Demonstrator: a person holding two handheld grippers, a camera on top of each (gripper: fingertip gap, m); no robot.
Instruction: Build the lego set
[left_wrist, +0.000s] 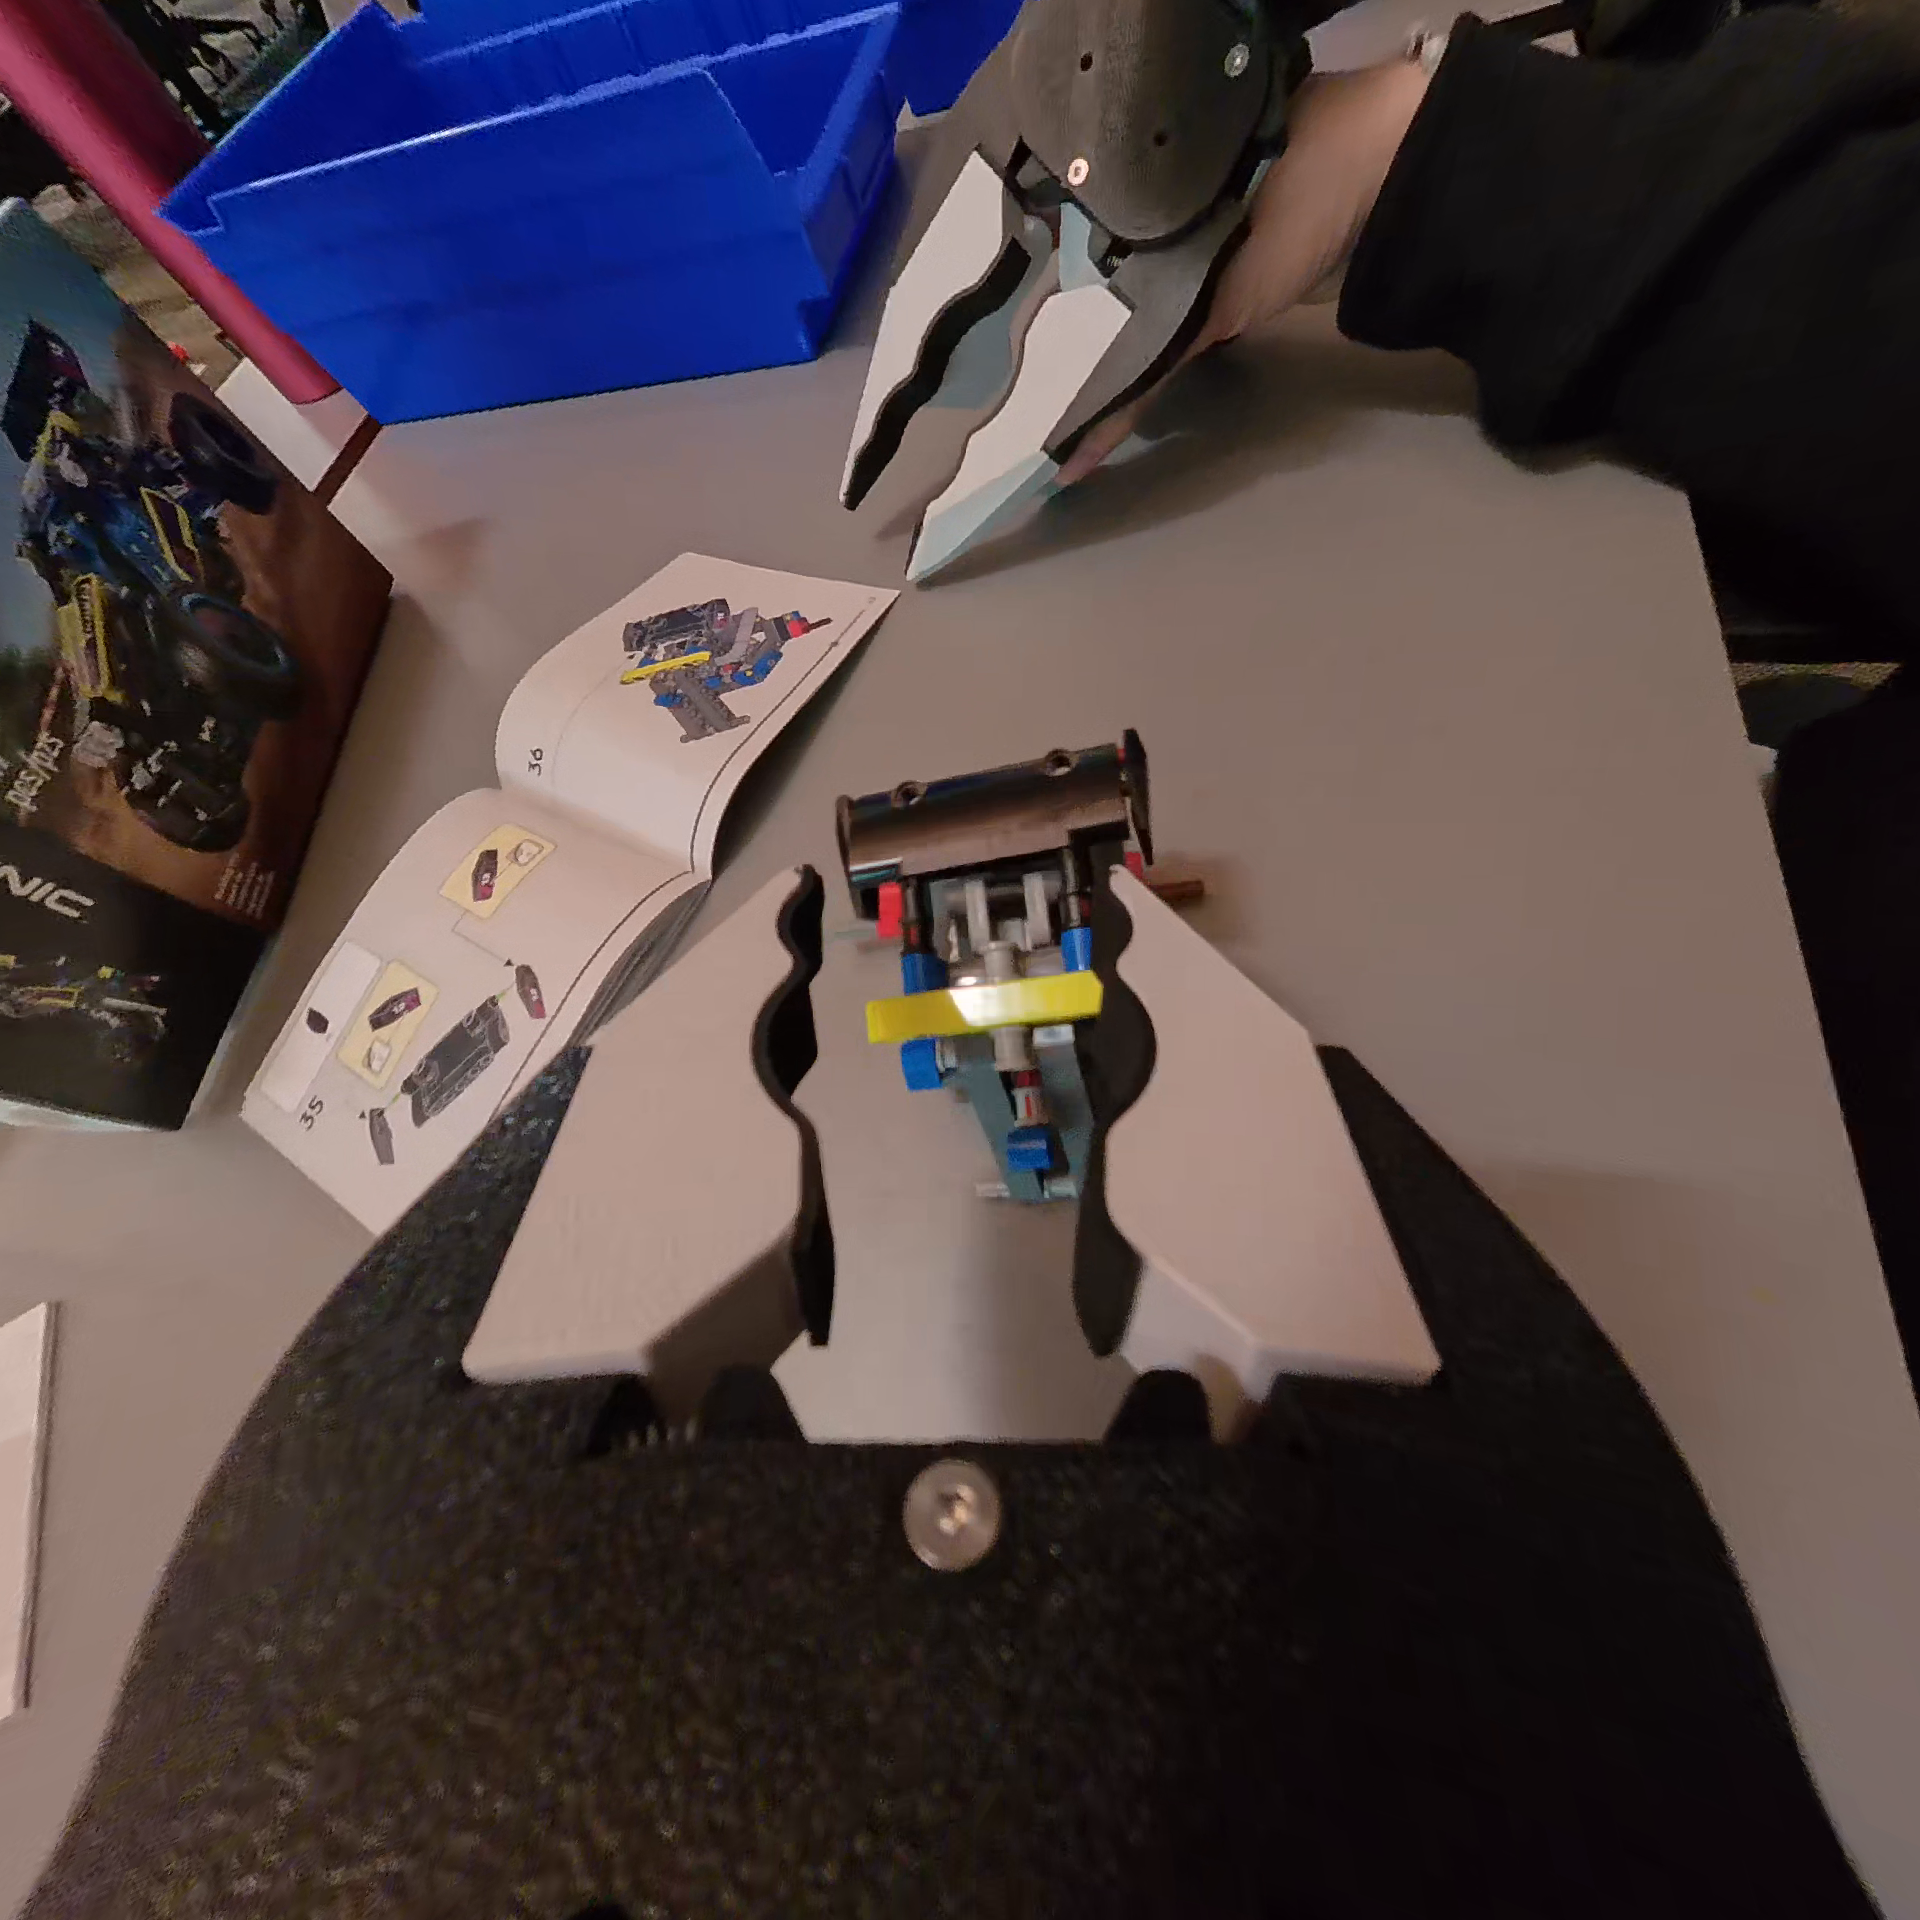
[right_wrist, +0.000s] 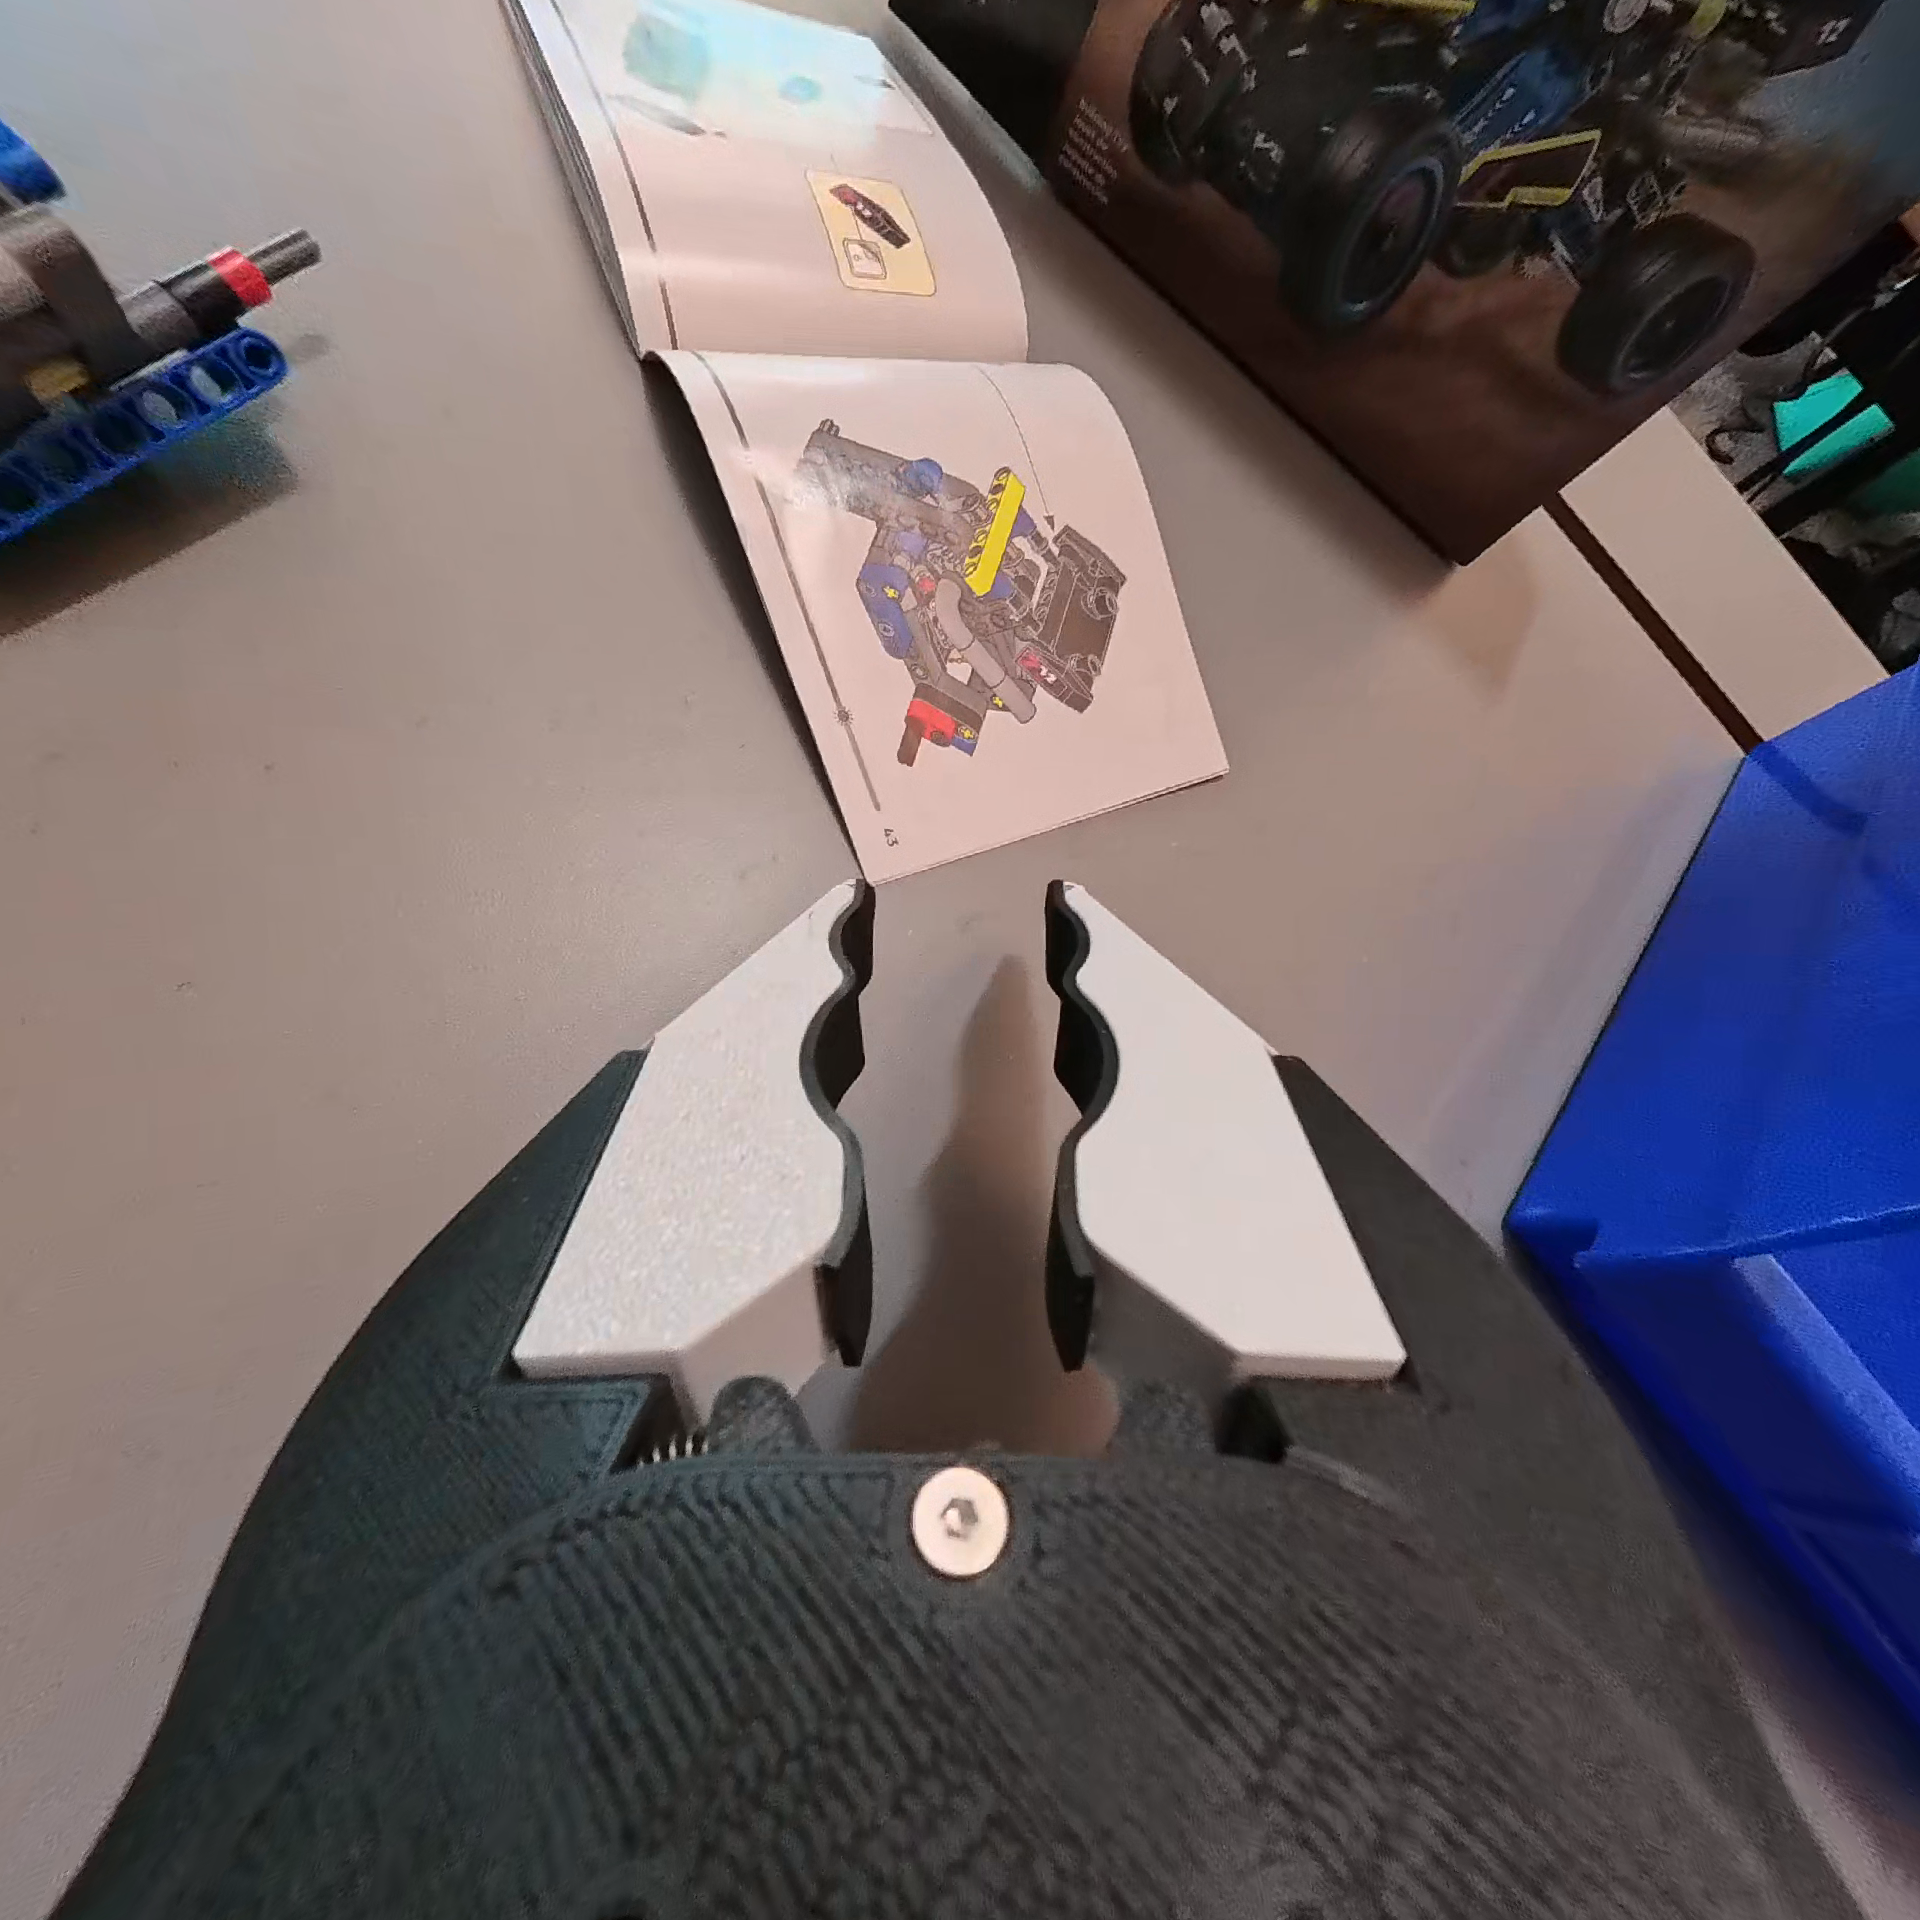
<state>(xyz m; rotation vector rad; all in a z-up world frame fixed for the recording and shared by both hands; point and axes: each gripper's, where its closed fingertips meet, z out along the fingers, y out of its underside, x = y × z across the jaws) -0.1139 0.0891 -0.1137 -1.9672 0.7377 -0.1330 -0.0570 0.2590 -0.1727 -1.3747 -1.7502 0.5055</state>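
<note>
A small brick-built model (left_wrist: 987, 935), with a black cylinder block, a yellow beam and blue and red pins, lies on the grey table (left_wrist: 1351, 831). My left gripper (left_wrist: 966, 878) is open around it. The left pad (left_wrist: 800, 997) stands clear of the model, while the right pad (left_wrist: 1117, 997) is at its side. The model's blue beam and axle end show at the far left of the right wrist view (right_wrist: 135, 353). My right gripper (right_wrist: 956, 888) is open and empty just above the table, by the corner of an open instruction booklet (right_wrist: 987, 623). It also shows in the left wrist view (left_wrist: 883, 535), held by a hand in a dark sleeve.
The booklet (left_wrist: 582, 852) lies left of the model. A printed toy box (left_wrist: 135, 644) stands at the left. A blue plastic bin (left_wrist: 582, 208) stands at the back, and it shows at the right of the right wrist view (right_wrist: 1766, 1143). The table edge runs along the right (left_wrist: 1766, 935).
</note>
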